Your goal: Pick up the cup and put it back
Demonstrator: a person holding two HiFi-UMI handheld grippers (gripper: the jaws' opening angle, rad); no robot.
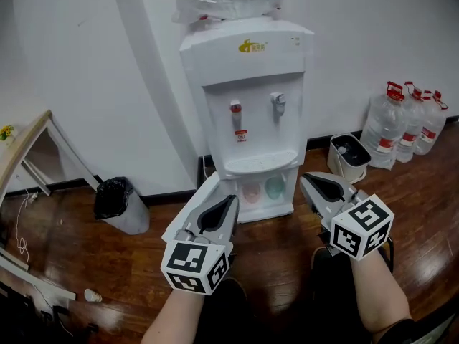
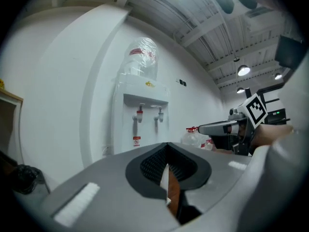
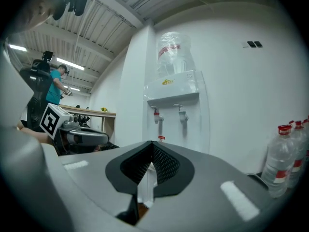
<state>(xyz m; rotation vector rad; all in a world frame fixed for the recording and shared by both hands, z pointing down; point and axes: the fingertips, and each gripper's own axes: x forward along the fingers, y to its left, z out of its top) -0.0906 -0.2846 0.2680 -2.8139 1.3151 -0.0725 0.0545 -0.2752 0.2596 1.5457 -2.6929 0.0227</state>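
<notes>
- The left hand-held gripper (image 1: pixel 228 203) has its jaws slightly apart and empty. It points level at the water dispenser (image 1: pixel 247 99), and we judge it ready to grasp.
- The right hand-held gripper (image 1: pixel 310 181) has its jaws closed and empty, and we take it to be idle alongside.
- A pink cup (image 1: pixel 251 191) and a green cup (image 1: pixel 275 187) stand untouched in the dispenser's lower compartment (image 1: pixel 262 169), ahead of both grippers. We cannot tell which one is meant.

— What kind of place is this?
— It looks like a corner of an office or a lab. A water dispenser (image 1: pixel 247 113) stands at a white wall, with spare bottles (image 1: pixel 405 124) on the wood floor (image 1: pixel 287 264) and a bin (image 1: pixel 118 205) with a black bag.
— Not a home?
— I think not. The ceiling (image 2: pixel 159 8) has bare ribs and round lamps (image 2: pixel 244 70), and a person (image 3: pixel 59 81) stands near a bench (image 3: pixel 94 111) far behind.
</notes>
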